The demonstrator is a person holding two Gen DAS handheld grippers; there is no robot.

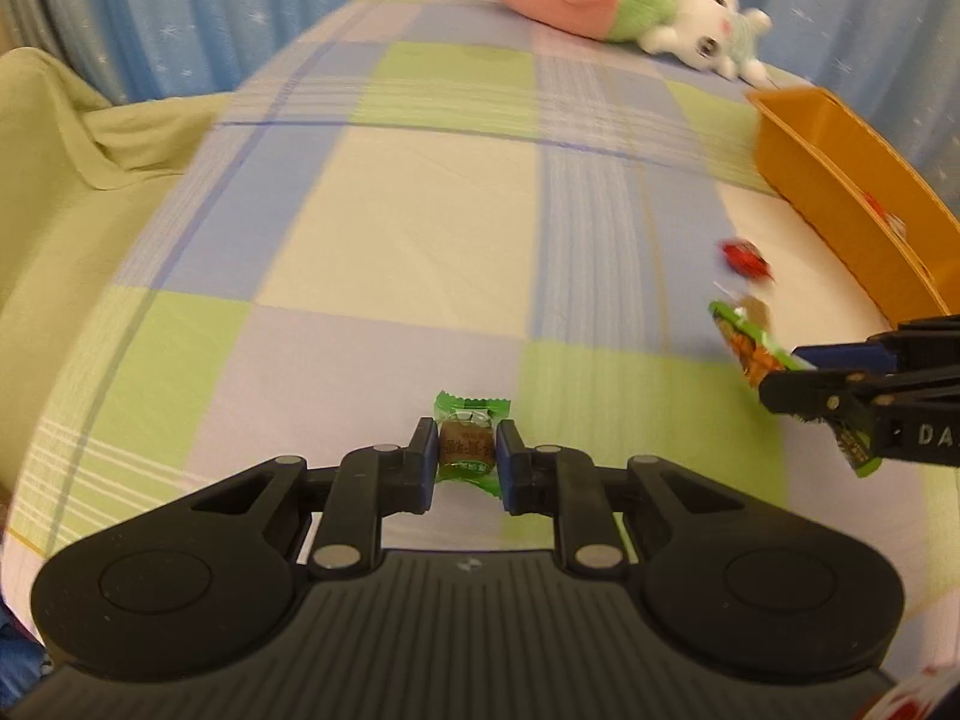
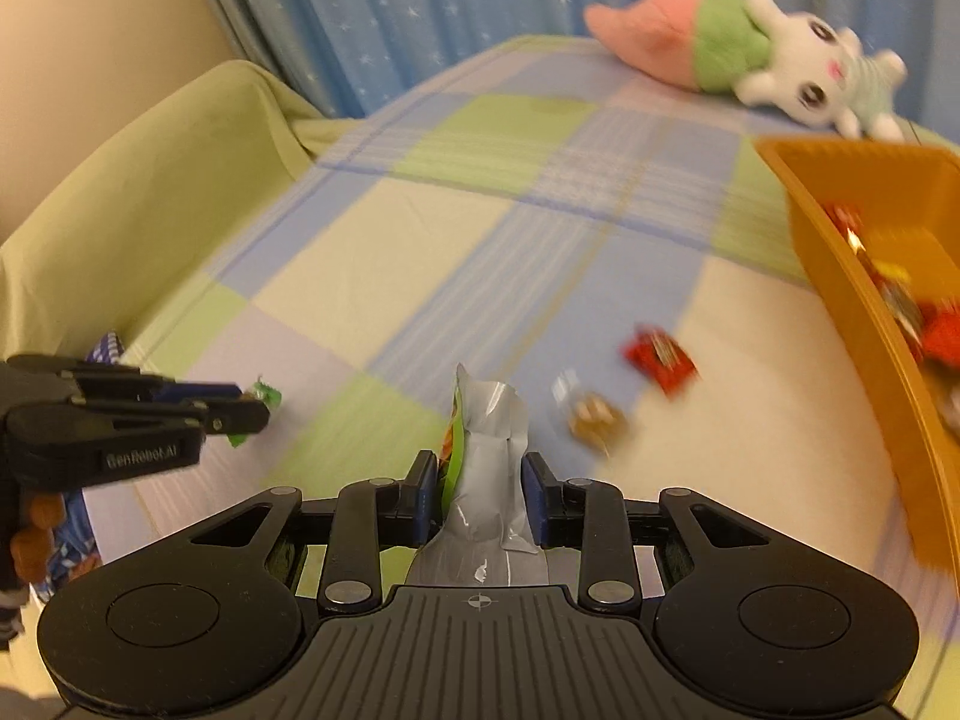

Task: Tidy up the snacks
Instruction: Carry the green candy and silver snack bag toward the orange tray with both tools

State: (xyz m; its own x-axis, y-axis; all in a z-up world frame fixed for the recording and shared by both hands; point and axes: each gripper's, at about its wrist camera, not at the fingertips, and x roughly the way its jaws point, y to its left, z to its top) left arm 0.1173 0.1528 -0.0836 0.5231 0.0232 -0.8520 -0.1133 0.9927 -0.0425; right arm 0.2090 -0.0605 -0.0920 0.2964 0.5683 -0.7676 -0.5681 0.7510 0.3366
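Green candy [image 1: 467,443] is being pinched in the shut left tongs [image 1: 465,463]; right tongs [image 2: 478,495] are clamping a packet [image 2: 483,462]. Next, judged: carrying both to the orange bin [image 2: 840,276] at frame right.

Warm dim light, motion blur, fisheye

Ahead of your left gripper [image 1: 467,461], the checked bedspread [image 1: 420,210] lies bare all the way to the plush toy [image 1: 624,12] at the far edge. To its right, your right gripper [image 1: 798,387] blocks the way. Ahead and right of your right gripper [image 2: 478,495], a brown candy [image 2: 594,417] and a red packet [image 2: 660,357] lie before the orange bin [image 2: 840,276], whose near wall stands in your path.
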